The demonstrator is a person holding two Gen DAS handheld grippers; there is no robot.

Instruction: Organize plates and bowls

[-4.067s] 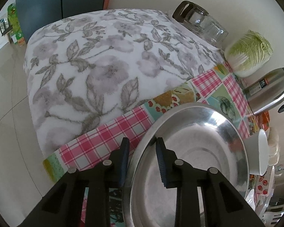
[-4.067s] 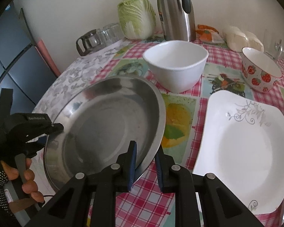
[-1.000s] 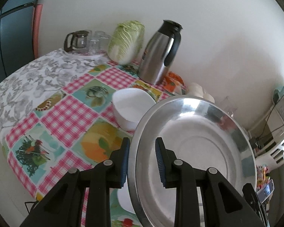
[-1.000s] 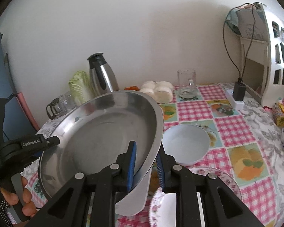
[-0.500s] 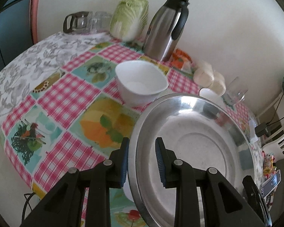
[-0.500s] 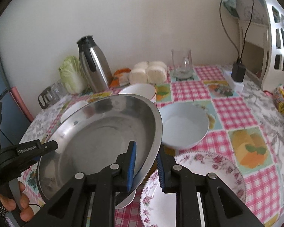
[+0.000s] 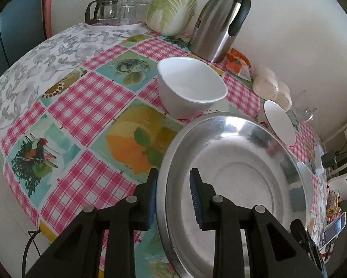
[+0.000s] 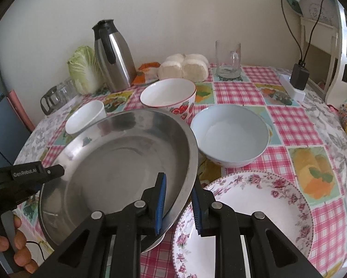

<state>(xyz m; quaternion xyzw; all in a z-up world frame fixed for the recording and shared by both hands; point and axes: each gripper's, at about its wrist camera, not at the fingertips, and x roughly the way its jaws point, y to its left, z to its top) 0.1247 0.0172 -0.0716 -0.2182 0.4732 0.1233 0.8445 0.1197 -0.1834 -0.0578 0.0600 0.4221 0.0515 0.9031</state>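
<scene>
A large steel plate [image 7: 238, 185] [image 8: 117, 162] hangs tilted just above the table, held at opposite rims. My left gripper [image 7: 173, 194] is shut on its left rim and my right gripper [image 8: 179, 202] is shut on its right rim. Beyond it stand a white bowl [image 7: 189, 88] [image 8: 85, 115], a strawberry-patterned bowl [image 8: 171, 97] [image 7: 279, 125] and a pale blue bowl [image 8: 231, 136]. A rose-patterned plate [image 8: 249, 215] lies under my right gripper. A white plate edge [image 8: 154, 243] peeks out beneath the steel plate.
A steel thermos jug [image 7: 219, 20] [image 8: 113, 55], a cabbage [image 7: 171, 7], a glass pot with glasses [image 7: 113, 11], wrapped buns [image 8: 185, 66] and a glass mug [image 8: 227, 59] line the wall side. A power strip with charger [image 8: 296, 83] lies at far right.
Both grippers have come down with the steel plate toward the table and tipped further downward. The bowls and plates on the cloth now look closer. Both grips are unchanged.
</scene>
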